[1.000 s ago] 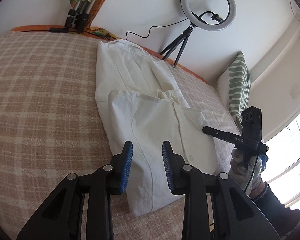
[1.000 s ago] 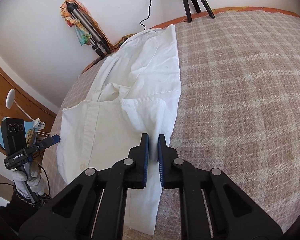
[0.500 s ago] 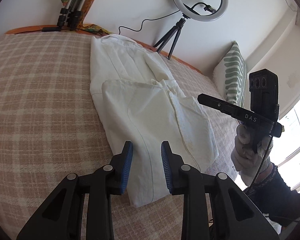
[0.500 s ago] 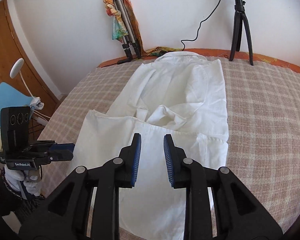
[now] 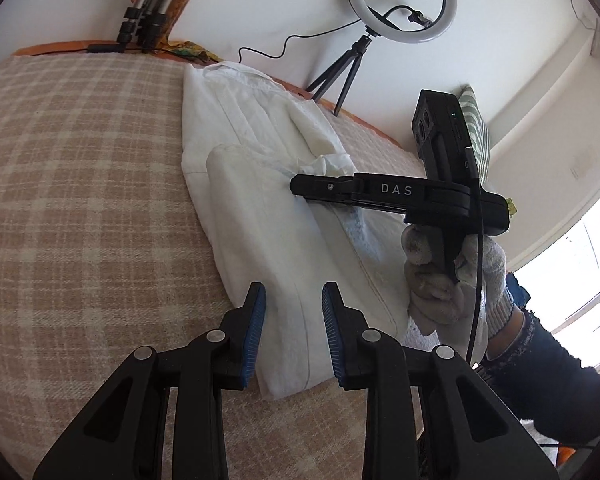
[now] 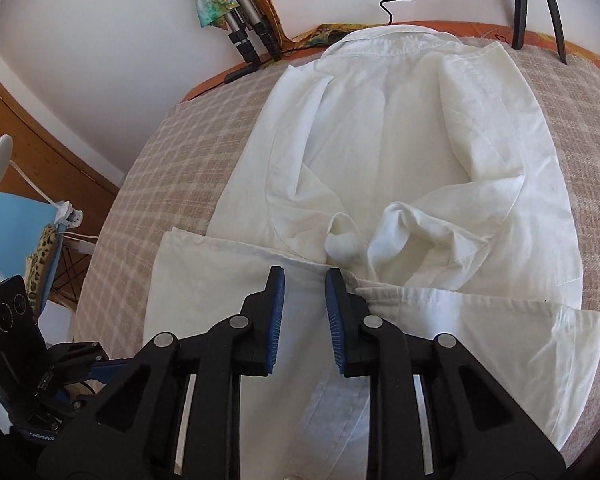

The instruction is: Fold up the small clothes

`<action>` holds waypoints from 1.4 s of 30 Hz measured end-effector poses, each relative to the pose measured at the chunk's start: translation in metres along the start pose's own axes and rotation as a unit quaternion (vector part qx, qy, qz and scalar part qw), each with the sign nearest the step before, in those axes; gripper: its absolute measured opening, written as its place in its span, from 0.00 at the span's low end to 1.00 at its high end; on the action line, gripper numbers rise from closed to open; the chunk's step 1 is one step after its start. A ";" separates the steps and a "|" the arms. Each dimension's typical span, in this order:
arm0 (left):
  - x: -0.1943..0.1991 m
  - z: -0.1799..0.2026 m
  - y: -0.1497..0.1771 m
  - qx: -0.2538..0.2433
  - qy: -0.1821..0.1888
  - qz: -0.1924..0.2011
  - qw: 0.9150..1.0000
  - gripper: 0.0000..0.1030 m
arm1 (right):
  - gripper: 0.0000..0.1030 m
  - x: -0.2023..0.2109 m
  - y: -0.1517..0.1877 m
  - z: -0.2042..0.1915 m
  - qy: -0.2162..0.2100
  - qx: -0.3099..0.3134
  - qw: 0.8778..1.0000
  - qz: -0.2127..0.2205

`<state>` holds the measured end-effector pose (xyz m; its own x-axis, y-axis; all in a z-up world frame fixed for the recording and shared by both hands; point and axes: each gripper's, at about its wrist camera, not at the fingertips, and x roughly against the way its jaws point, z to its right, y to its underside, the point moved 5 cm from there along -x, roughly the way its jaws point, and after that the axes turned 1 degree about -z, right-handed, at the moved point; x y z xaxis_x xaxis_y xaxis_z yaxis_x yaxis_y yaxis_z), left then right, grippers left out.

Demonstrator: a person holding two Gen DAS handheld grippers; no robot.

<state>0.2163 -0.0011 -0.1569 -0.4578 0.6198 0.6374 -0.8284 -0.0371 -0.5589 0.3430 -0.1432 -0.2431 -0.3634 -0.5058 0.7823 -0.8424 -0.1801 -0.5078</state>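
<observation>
A white shirt lies on the checked bed cover, collar at the far end, its near part folded up over the crumpled sleeves. My right gripper hovers over the folded edge at the shirt's middle. Its jaws are closing with a gap still showing, and the pads press on no cloth. From the left wrist view, the right gripper reaches in over the shirt, held by a gloved hand. My left gripper stands open just above the shirt's near corner, holding nothing.
A ring light on a small tripod stands at the bed's far edge, with folded tripods against the wall. A green-patterned pillow lies at the right. A blue chair and wooden furniture stand beside the bed.
My right gripper let go at the shirt's right edge, opened, and swung across to the middle of the folded edge. The left gripper stayed where it was.
</observation>
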 end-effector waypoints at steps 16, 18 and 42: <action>-0.006 -0.043 -0.049 0.014 -0.107 0.058 0.992 0.25 | 0.23 0.072 -0.029 0.001 -0.077 -0.028 0.993 0.079; 0.006 -0.036 -0.055 0.005 -0.102 0.067 0.992 0.25 | 0.23 0.098 -0.032 0.004 -0.079 -0.029 0.991 0.102; 0.041 -0.050 -0.124 0.048 -0.076 0.079 0.993 0.38 | 0.56 0.234 -0.044 0.114 0.085 -0.028 0.987 0.133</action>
<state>0.3165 0.0683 -0.0884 -0.6222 0.4750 0.6223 -0.7656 -0.2033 -0.6104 0.3410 -0.3498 -0.0791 -0.6315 -0.3793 0.6763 -0.7279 -0.0106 -0.6856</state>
